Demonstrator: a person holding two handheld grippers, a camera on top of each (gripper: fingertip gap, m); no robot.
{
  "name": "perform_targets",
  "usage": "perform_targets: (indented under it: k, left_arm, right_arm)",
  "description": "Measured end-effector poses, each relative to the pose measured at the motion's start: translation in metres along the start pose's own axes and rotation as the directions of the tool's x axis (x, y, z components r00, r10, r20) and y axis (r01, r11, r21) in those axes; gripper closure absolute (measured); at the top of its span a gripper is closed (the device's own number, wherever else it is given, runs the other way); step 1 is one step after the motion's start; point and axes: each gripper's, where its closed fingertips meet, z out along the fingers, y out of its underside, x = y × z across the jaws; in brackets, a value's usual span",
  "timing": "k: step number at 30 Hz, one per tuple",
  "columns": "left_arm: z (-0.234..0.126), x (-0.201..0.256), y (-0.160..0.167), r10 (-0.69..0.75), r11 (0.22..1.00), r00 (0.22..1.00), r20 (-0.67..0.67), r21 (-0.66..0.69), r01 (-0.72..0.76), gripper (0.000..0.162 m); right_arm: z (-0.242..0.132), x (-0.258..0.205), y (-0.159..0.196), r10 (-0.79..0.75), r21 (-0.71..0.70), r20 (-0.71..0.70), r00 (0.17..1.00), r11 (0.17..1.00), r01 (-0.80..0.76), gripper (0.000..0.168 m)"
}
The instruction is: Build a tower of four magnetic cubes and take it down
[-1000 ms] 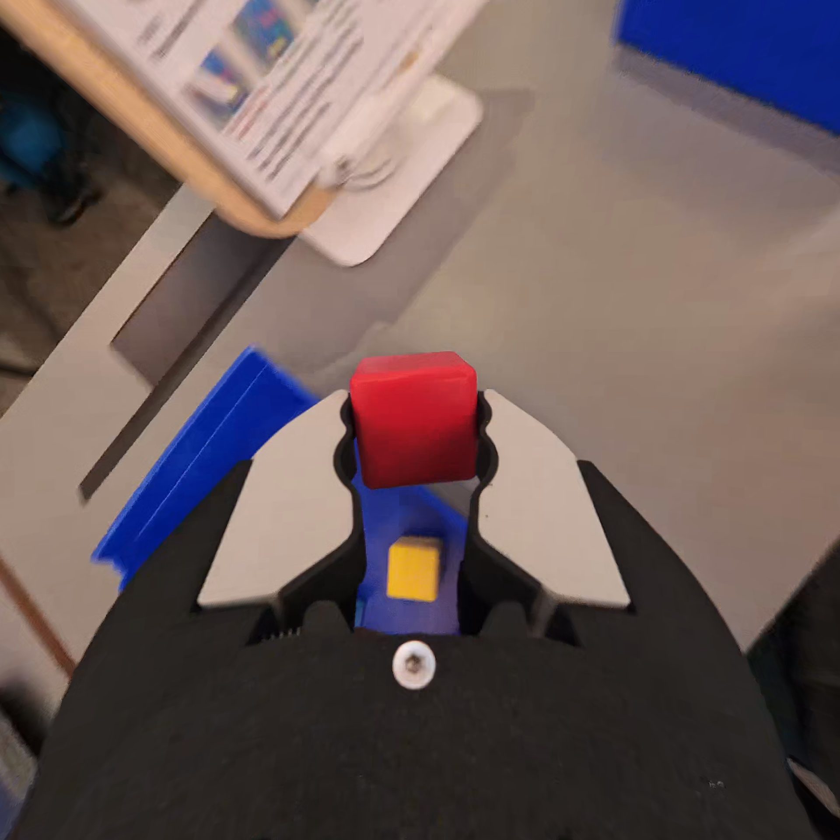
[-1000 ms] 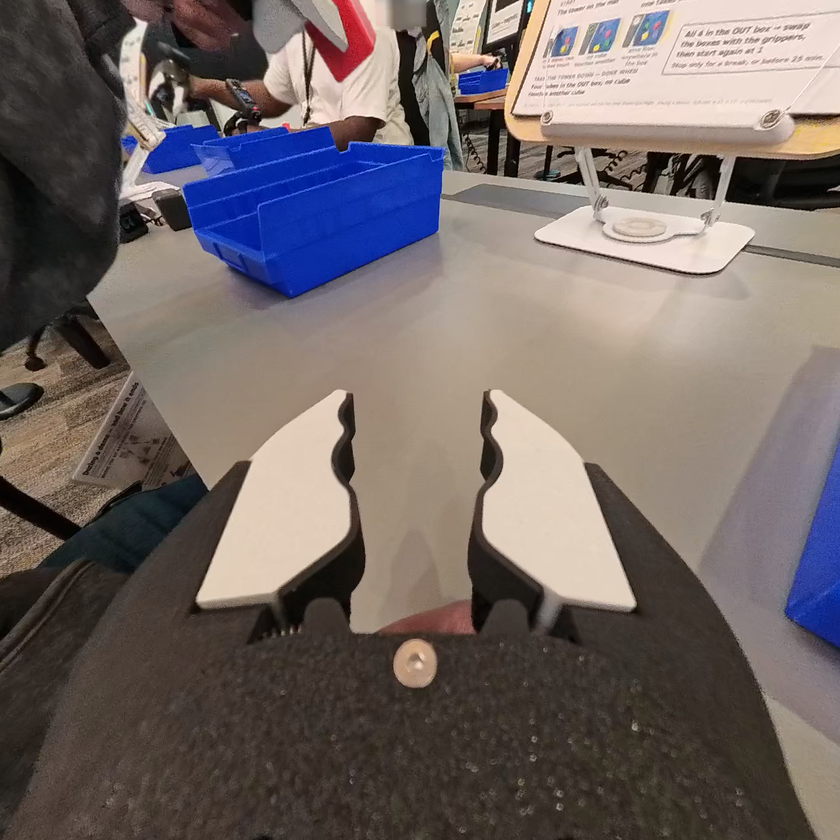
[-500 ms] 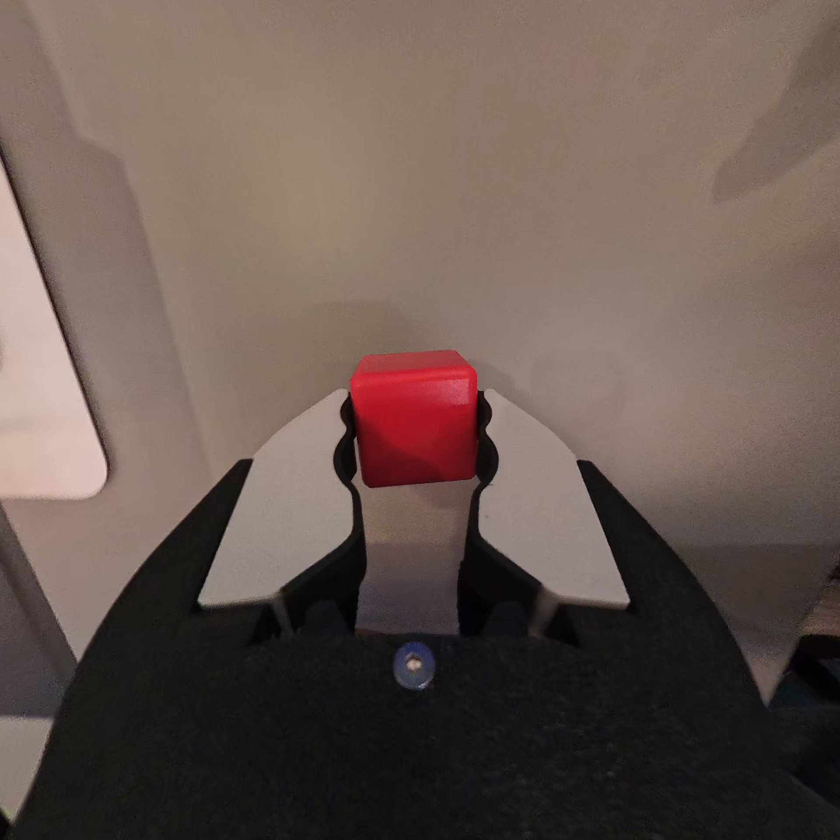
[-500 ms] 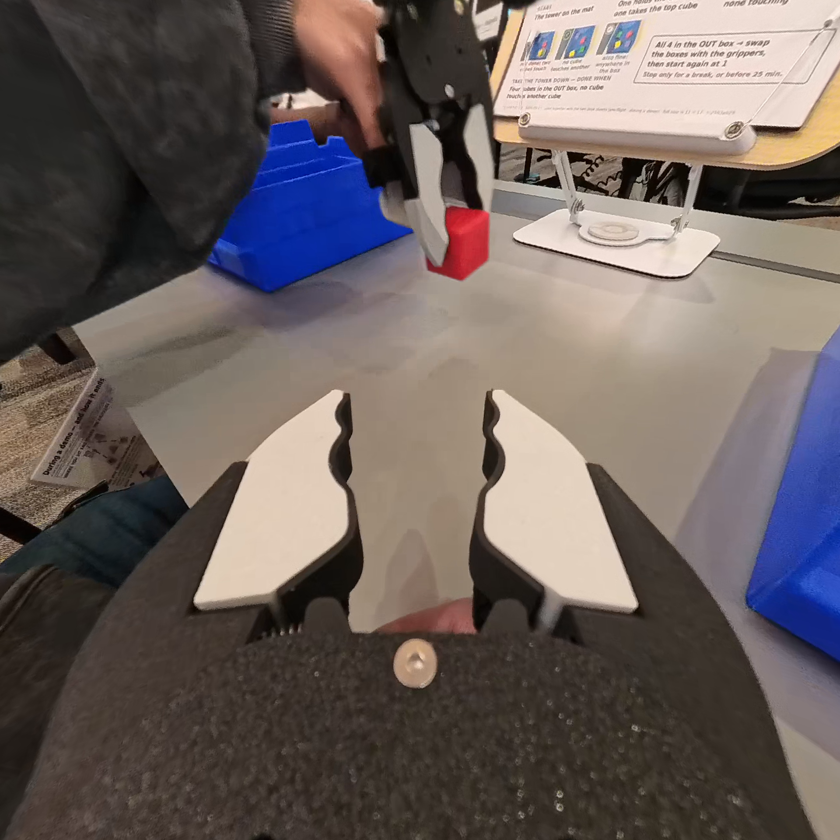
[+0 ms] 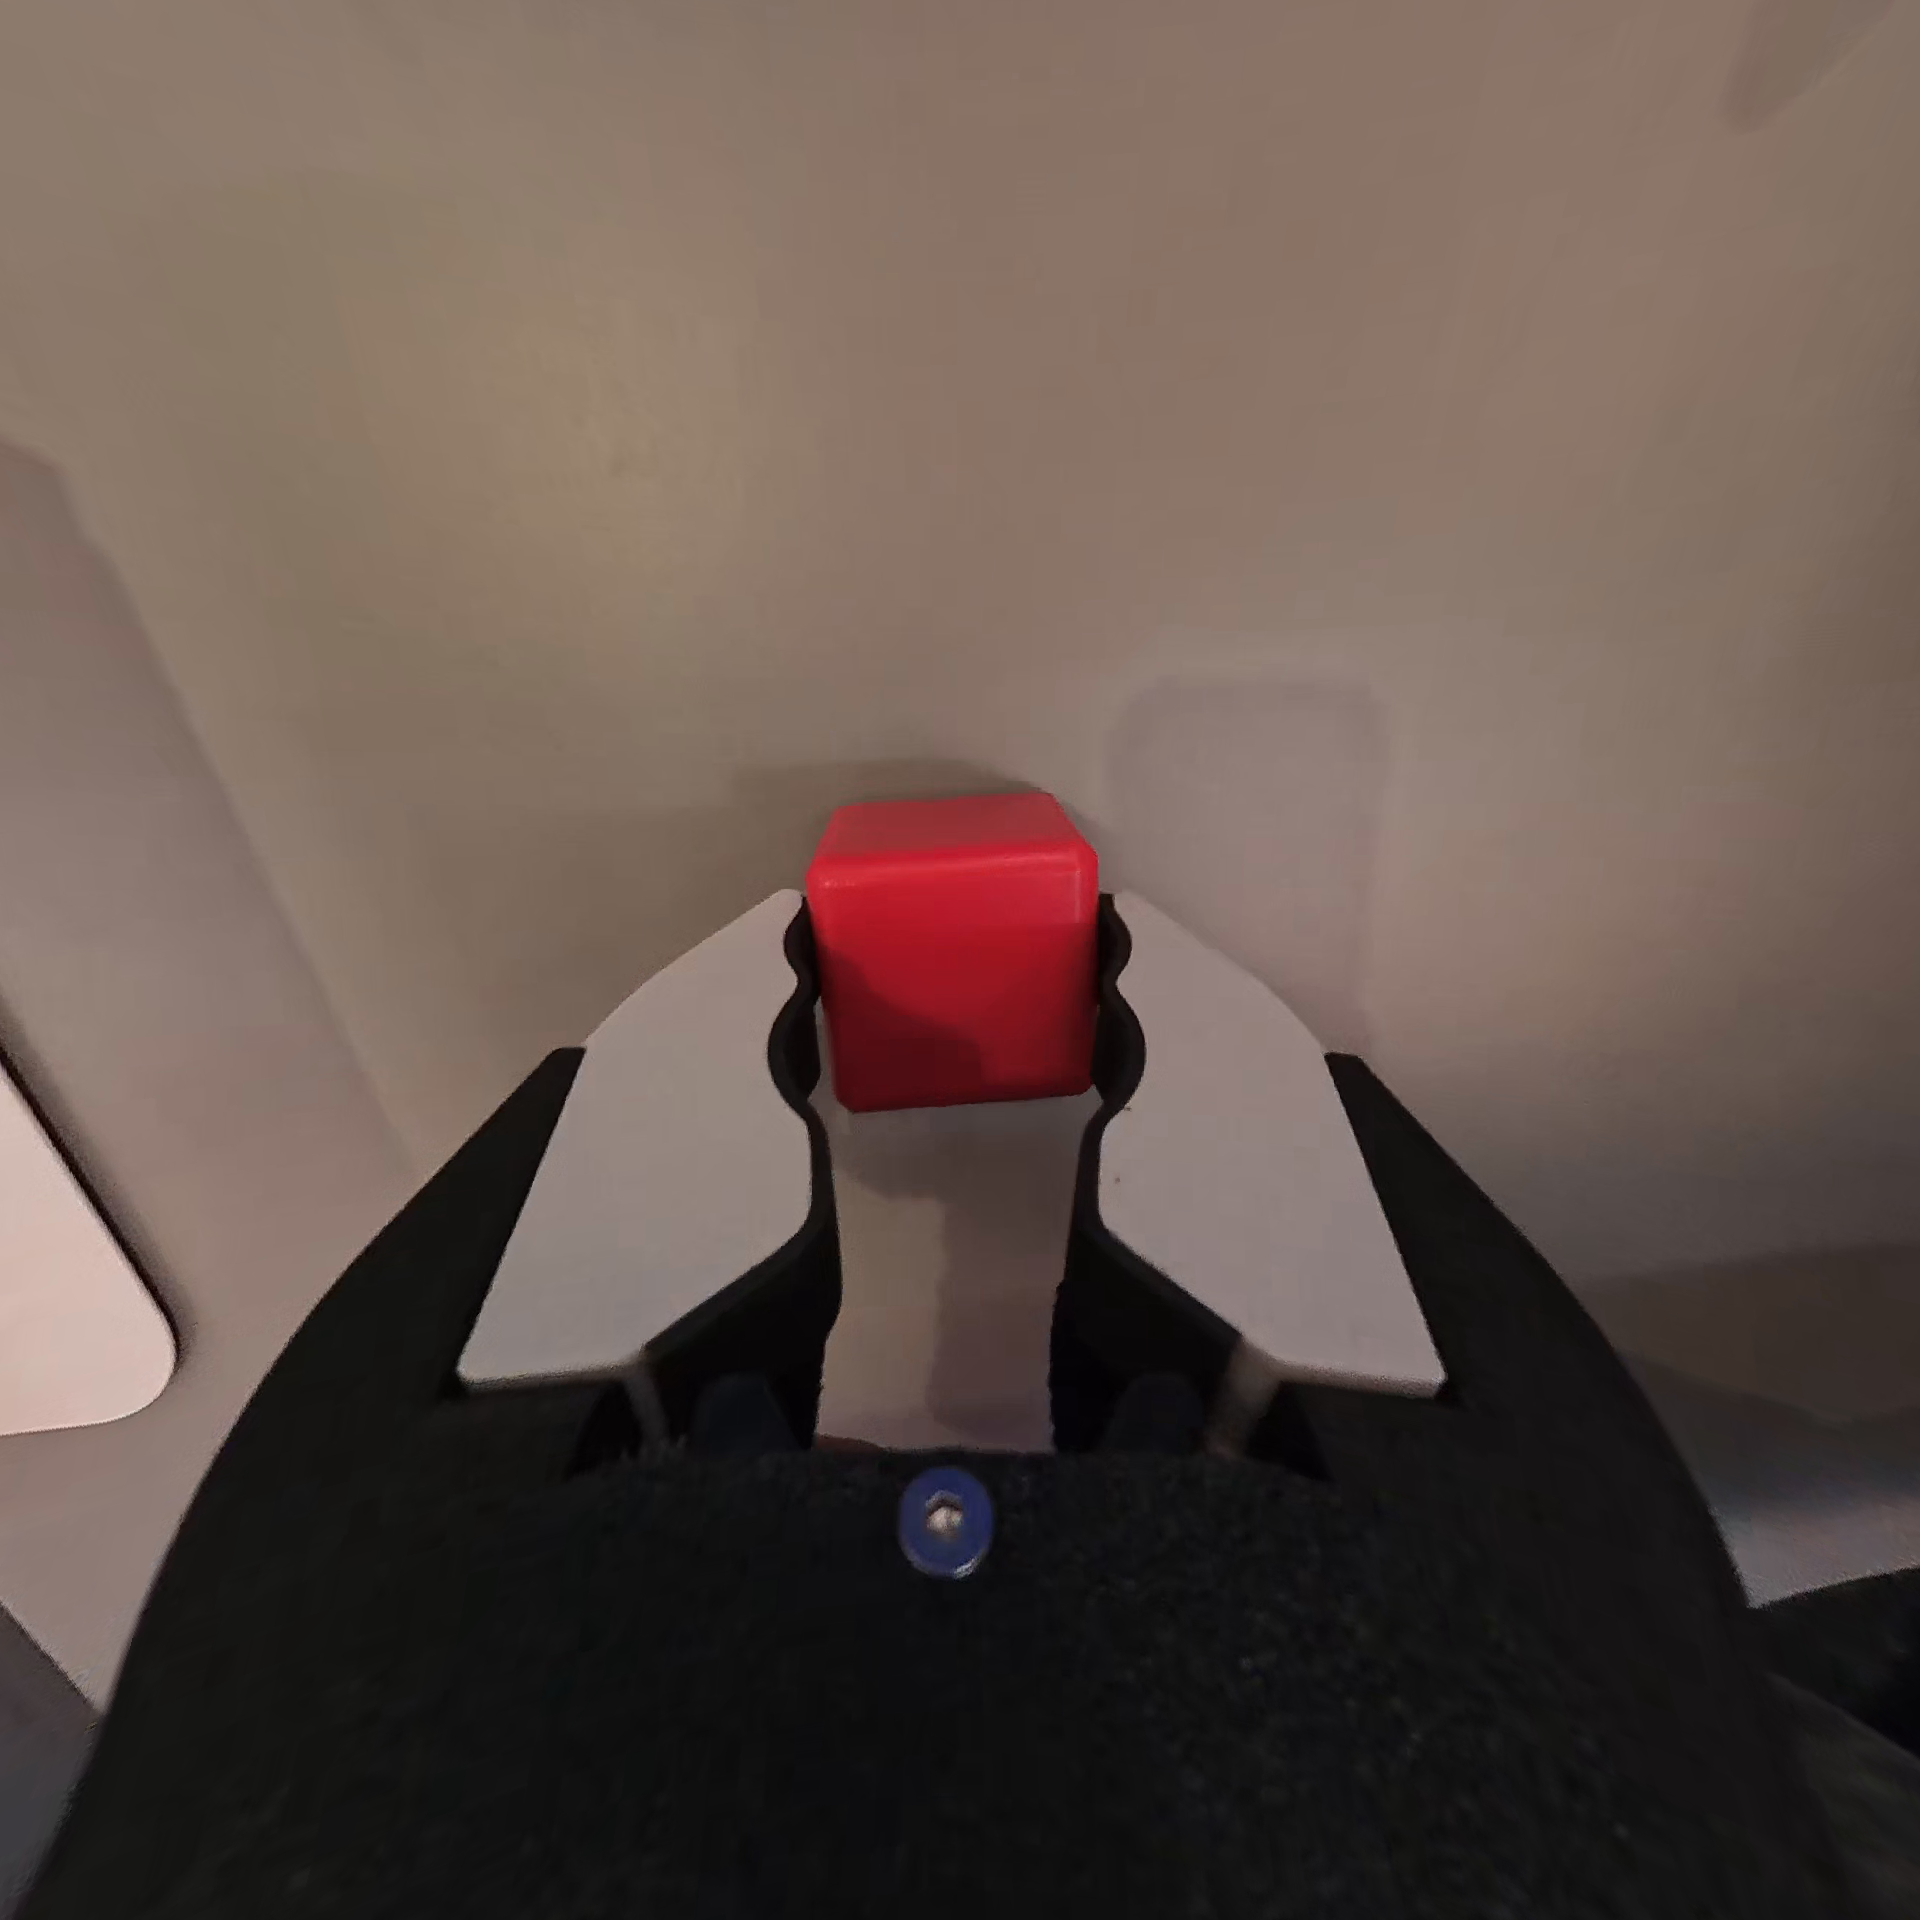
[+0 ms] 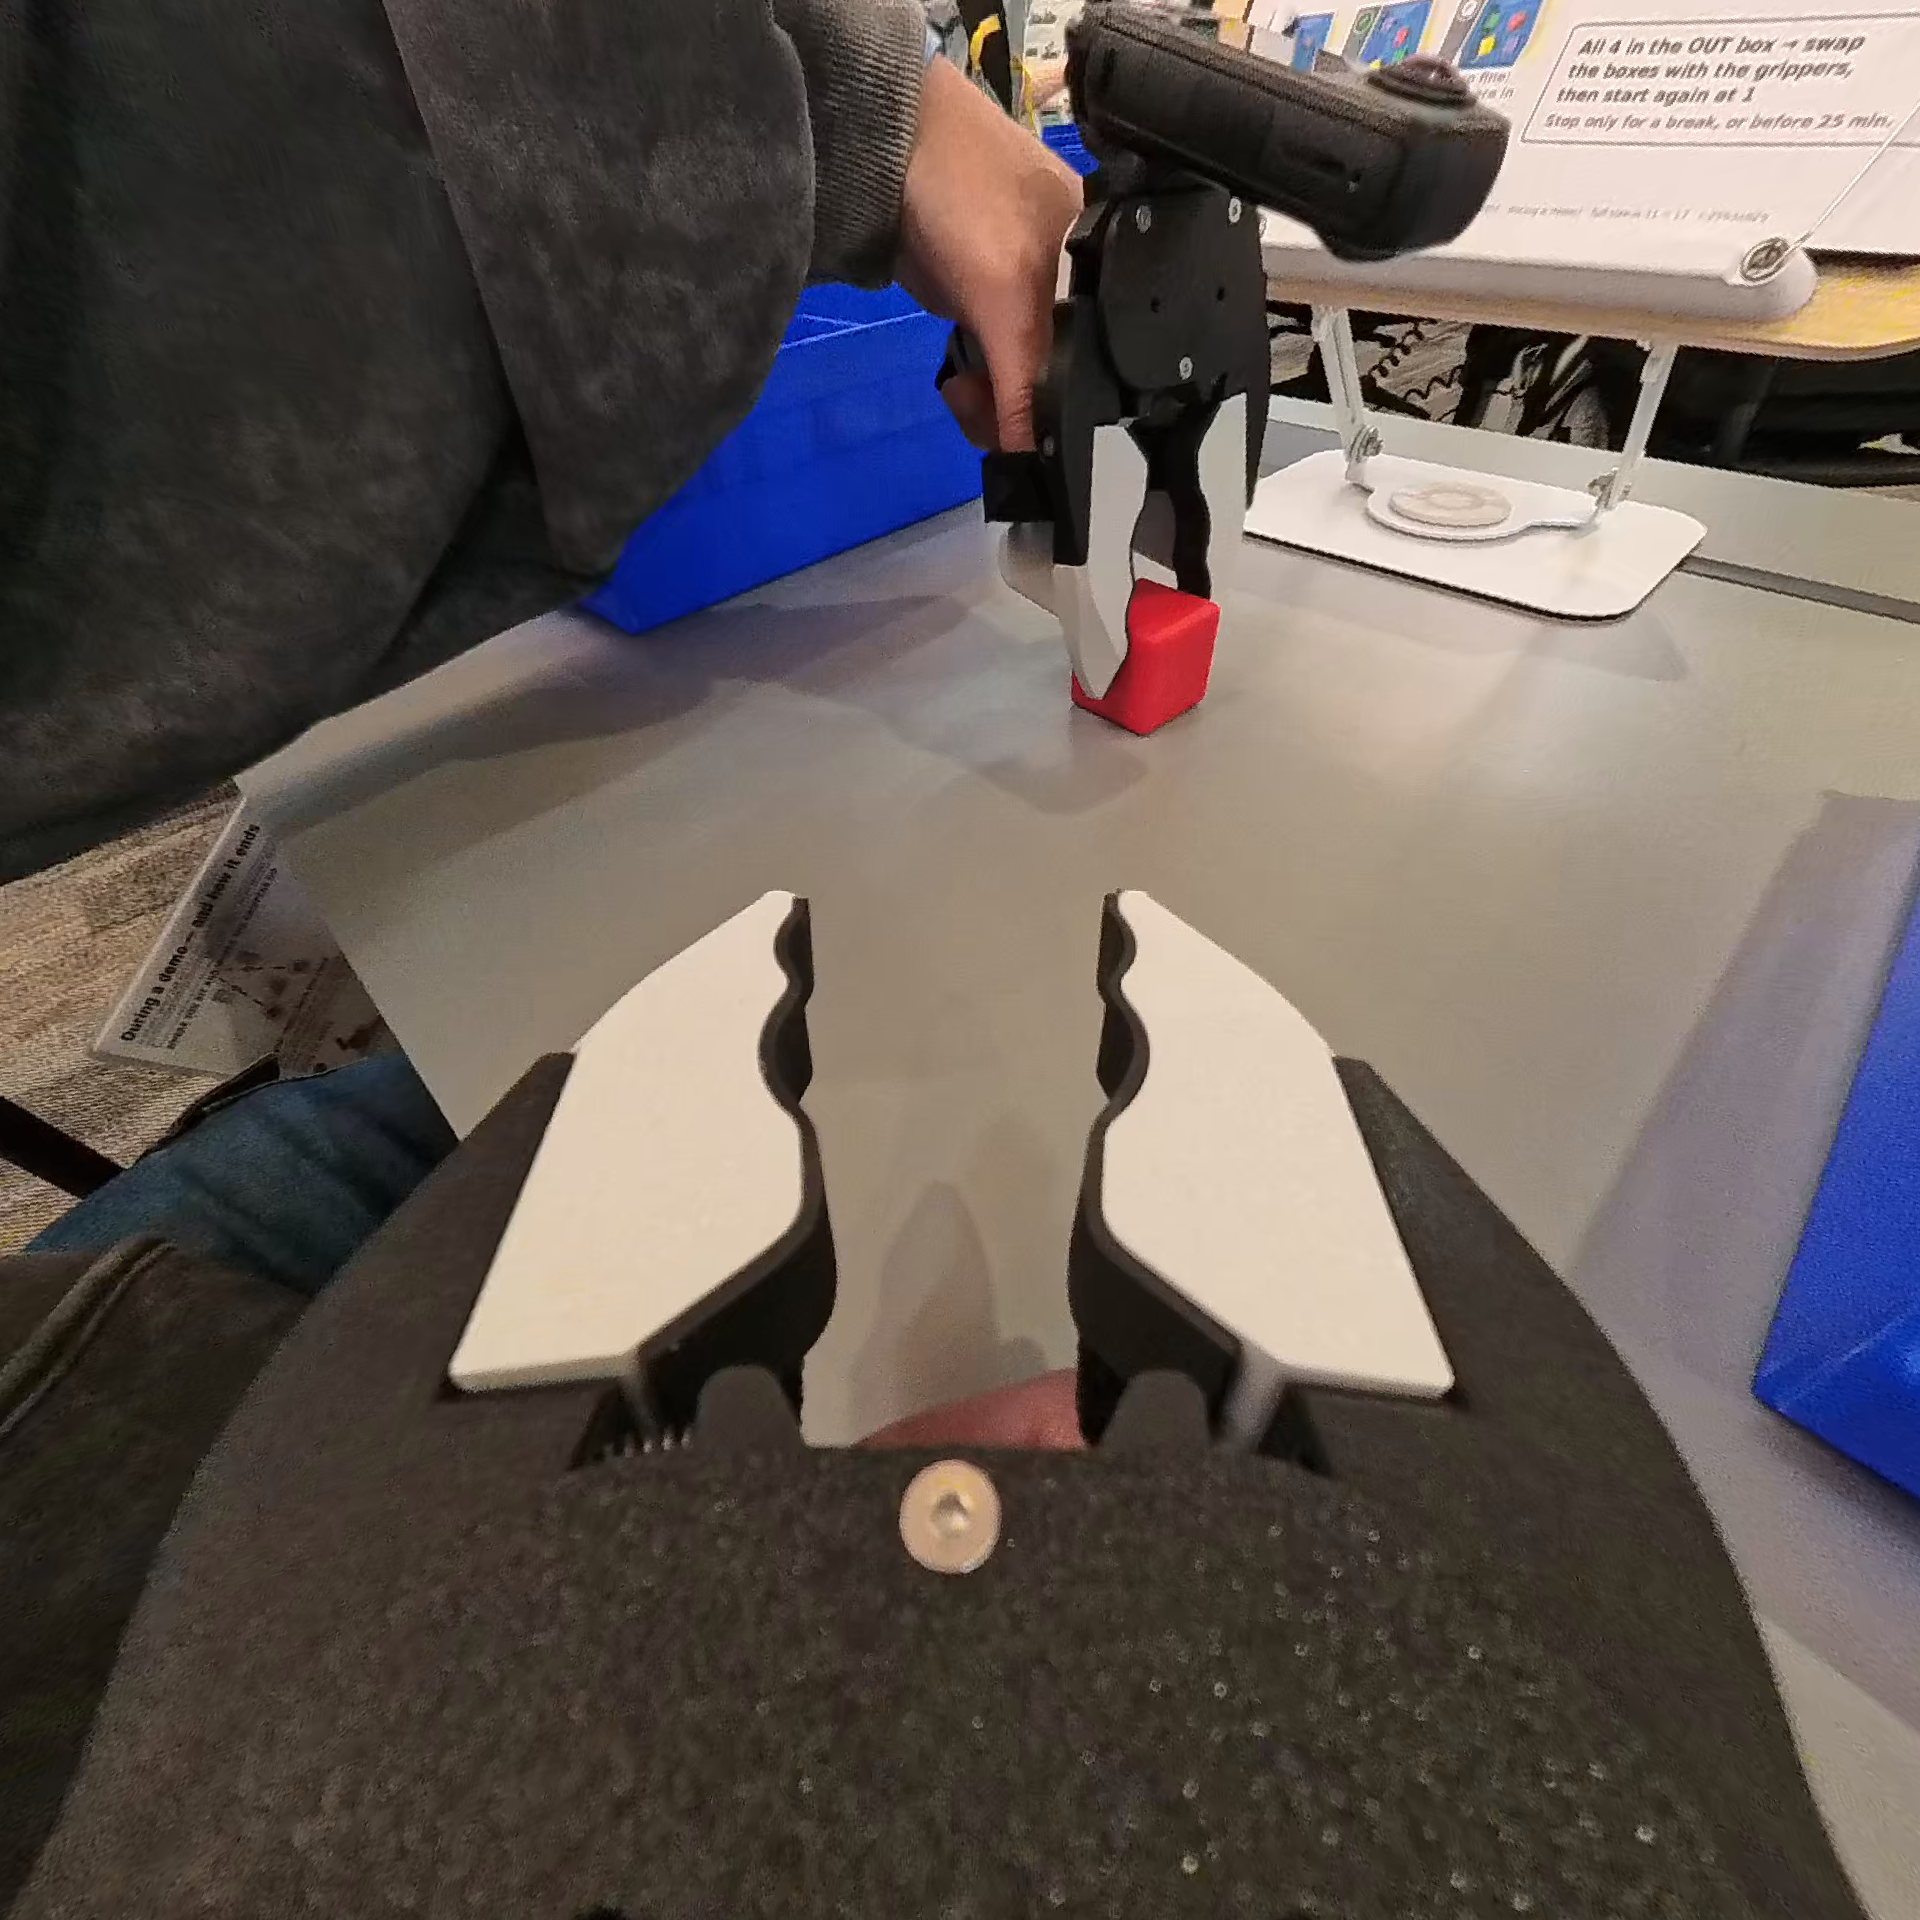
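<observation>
The grey table (image 6: 1351, 831) fills most of both views, though its left edge is hidden behind a dark grey sleeve (image 6: 416, 312) and its far side runs out of frame. A blue bin (image 6: 821, 468) stands at the far left of the table, largely covered by that sleeve, and only a corner of a second blue bin (image 6: 1860, 1247) shows at the right edge, cut off. Behind, a white stand base (image 6: 1475, 520) carries a board with a printed sheet, its top cropped. The left gripper (image 5: 951, 997) points down at the table, its fingers (image 5: 686, 1091) clamped on the red cube (image 5: 951, 956); in the right wrist view the cube (image 6: 1158, 665) sits at the table's middle, its bottom edge at the surface, though whether it fully rests there is hard to tell, since one finger covers its near side. The right gripper (image 6: 954, 997) hovers low over the near table, well apart from the cube, fingers (image 6: 665, 1143) spread with nothing between them.
</observation>
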Motion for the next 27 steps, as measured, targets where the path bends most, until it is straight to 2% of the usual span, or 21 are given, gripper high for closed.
perform_targets:
  k: [6, 9, 12, 14, 16, 18, 21, 24, 27]
  left_arm:
    - [-0.001, 0.006, -0.002, -0.053, 0.999, 0.998, -0.045, 0.0, 0.053, 0.111]
    - [-0.011, 0.009, -0.005, -0.082, 0.996, 0.996, -0.035, 0.028, 0.083, 0.095]
    - [-0.041, 0.02, -0.022, -0.124, 0.974, 0.992, -0.032, 0.187, 0.128, 0.08]
    - [-0.071, 0.031, -0.032, -0.167, 0.932, 0.986, 0.004, 0.326, 0.157, 0.074]
    - [-0.107, 0.04, -0.036, -0.264, 0.852, 0.961, 0.086, 0.487, 0.191, 0.075]
    - [-0.142, 0.054, -0.025, -0.423, 0.737, 0.894, 0.152, 0.631, 0.242, 0.077]
    - [-0.175, 0.1, 0.0, -0.586, 0.537, 0.796, 0.148, 0.807, 0.245, 0.082]
    - [-0.177, 0.149, 0.036, -0.711, 0.424, 0.688, 0.143, 0.868, 0.258, 0.08]
    - [-0.16, 0.198, 0.066, -0.801, 0.264, 0.599, 0.013, 0.905, 0.334, 0.081]
  right_arm:
    - [0.0, 0.002, 0.002, 0.007, -0.007, 0.0, 1.0, 1.0, -0.007, 0.115]
    - [-0.002, 0.004, 0.002, 0.006, -0.007, -0.006, 1.0, 1.0, -0.006, 0.115]
    - [-0.002, 0.005, 0.003, 0.01, -0.009, -0.006, 1.0, 1.0, -0.01, 0.115]
    - [-0.002, 0.004, 0.003, 0.005, -0.012, -0.007, 1.0, 1.0, -0.005, 0.116]
    - [-0.002, 0.004, 0.003, 0.002, -0.011, -0.009, 1.0, 1.0, -0.002, 0.116]
    - [-0.002, 0.003, 0.003, 0.002, -0.013, -0.01, 1.0, 1.0, -0.002, 0.116]
    - [-0.003, 0.001, 0.003, -0.011, -0.016, -0.01, 1.0, 1.0, 0.01, 0.117]
    - [-0.002, -0.001, 0.003, -0.013, -0.015, -0.003, 1.0, 1.0, 0.013, 0.117]
    - [0.0, -0.004, 0.004, -0.019, -0.023, 0.004, 1.0, 1.0, 0.019, 0.118]
